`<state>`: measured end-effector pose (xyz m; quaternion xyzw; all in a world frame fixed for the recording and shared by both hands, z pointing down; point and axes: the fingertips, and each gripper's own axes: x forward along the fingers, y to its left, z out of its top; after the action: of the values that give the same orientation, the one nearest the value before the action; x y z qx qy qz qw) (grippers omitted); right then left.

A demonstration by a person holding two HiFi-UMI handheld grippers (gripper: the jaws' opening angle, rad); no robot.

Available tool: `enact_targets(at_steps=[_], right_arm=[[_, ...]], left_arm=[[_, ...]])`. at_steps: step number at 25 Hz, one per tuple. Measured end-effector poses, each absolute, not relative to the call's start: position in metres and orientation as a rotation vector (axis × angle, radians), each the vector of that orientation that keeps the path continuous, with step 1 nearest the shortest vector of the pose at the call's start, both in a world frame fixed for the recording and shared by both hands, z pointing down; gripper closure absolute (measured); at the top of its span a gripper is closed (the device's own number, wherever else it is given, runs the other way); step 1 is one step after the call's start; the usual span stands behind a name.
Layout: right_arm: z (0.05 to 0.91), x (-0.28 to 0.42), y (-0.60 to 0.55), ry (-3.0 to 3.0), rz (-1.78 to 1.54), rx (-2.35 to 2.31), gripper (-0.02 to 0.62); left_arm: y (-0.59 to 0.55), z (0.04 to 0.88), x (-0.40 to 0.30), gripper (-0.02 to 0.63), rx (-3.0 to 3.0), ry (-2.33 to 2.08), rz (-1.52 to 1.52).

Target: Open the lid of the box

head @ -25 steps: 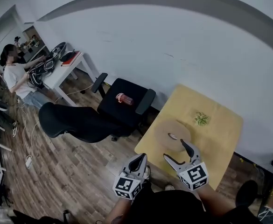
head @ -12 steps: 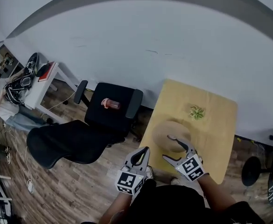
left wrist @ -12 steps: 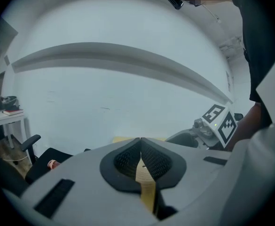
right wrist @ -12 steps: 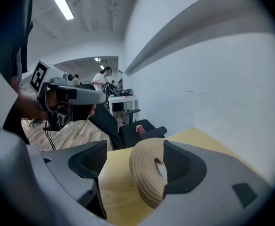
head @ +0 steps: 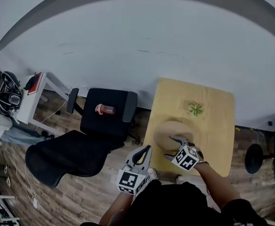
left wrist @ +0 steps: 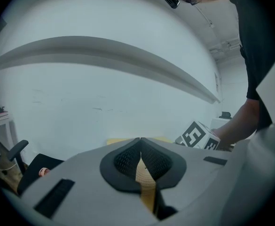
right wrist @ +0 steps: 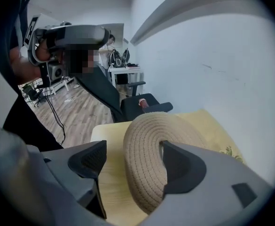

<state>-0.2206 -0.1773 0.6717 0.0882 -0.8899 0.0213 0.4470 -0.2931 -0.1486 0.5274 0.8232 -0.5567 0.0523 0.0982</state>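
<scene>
Right gripper spread wide at the round woven box, left one shut off to the side

The box (head: 168, 130) sits by the left edge of the yellow table (head: 217, 126), toward the front corner, lid on as far as I can tell. The right gripper (head: 171, 147) tilts down at it, and its jaws have just been opening. The box's near rim is between them, with one pad right against the weave and the other clear of it, so no real grip. The left gripper (head: 145, 150) has its jaws pressed together and hangs off the table's left side over the wood floor. A little green plant (head: 195, 108) sits near the back edge, well apart from the box. A black chair (head: 121, 108) with a red bottle (head: 104, 109) on its seat stands beside the table.
</scene>
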Motion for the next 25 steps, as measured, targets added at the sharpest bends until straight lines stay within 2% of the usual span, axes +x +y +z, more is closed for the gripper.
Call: enact_targets(at_steps=[11,14,25], right_arm=[[0.715,-0.215,-0.191,-1.918,-0.001,0.161,0.202],[0.721,-0.219,-0.193,-1.880,-0.015,0.119,0.252],[0.699,-0.210,-0.185,-1.908,-0.108,0.111,0.278]], left_arm=[[-0.149,0.535,-0.306,0.586,2.514,-1.531,0.160],[-0.150,0.540,-0.309,0.586,2.517,-1.519,0.172],[-0.157,0.538,-0.296,0.586,2.454,-1.542,0.112]])
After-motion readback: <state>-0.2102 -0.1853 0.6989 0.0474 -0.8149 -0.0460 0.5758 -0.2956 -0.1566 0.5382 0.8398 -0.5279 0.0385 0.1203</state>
